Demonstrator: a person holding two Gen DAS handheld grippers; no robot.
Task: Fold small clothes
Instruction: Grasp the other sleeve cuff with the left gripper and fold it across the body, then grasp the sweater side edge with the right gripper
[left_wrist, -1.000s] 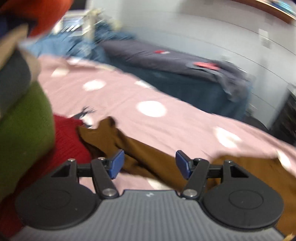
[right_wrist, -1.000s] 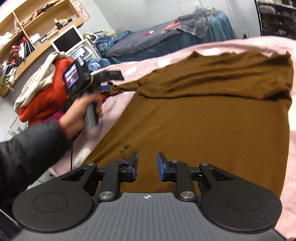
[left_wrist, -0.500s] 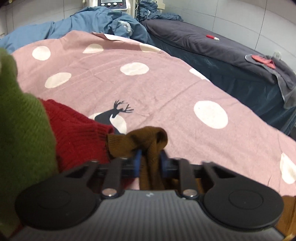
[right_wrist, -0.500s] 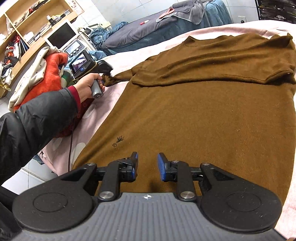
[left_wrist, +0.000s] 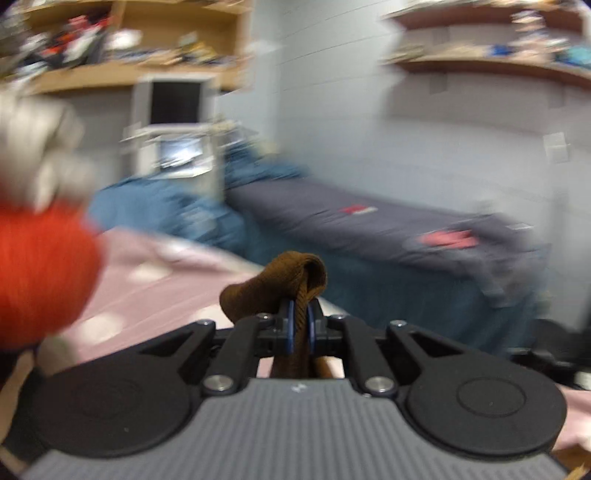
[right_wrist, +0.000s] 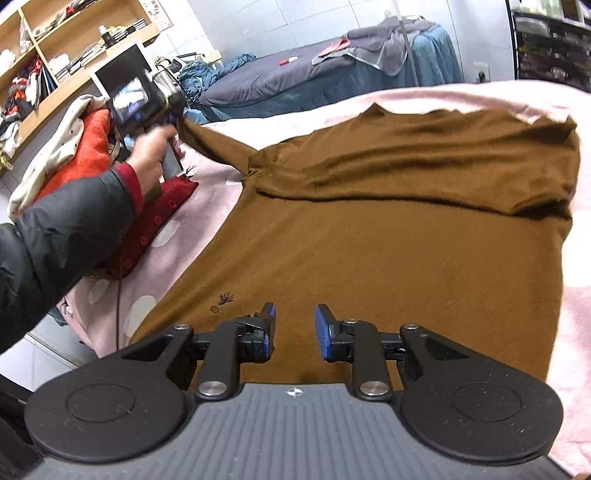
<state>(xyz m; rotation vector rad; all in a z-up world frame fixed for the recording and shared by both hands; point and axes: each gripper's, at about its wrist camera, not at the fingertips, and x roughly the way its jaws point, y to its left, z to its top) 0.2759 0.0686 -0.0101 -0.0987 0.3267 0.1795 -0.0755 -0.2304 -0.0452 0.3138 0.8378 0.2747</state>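
Note:
A brown long-sleeved sweater (right_wrist: 388, 236) lies flat on the pink dotted bedspread (right_wrist: 461, 96), its far sleeve folded across the chest. My left gripper (left_wrist: 300, 325) is shut on the cuff of the near sleeve (left_wrist: 280, 284) and holds it lifted off the bed. In the right wrist view the left gripper (right_wrist: 173, 110) shows at the far left, with the sleeve (right_wrist: 210, 140) stretched out from the shoulder. My right gripper (right_wrist: 294, 325) is open and empty, hovering over the sweater's lower hem.
A pile of clothes with an orange garment (right_wrist: 92, 147) and a red cardigan (right_wrist: 162, 210) sits at the bed's left edge. A second bed with dark grey cover (right_wrist: 295, 74) stands behind. Shelves (right_wrist: 74, 44) line the wall.
My left gripper closed on the sleeve cuff and has lifted it up and away from the bed. My right gripper stayed open over the hem.

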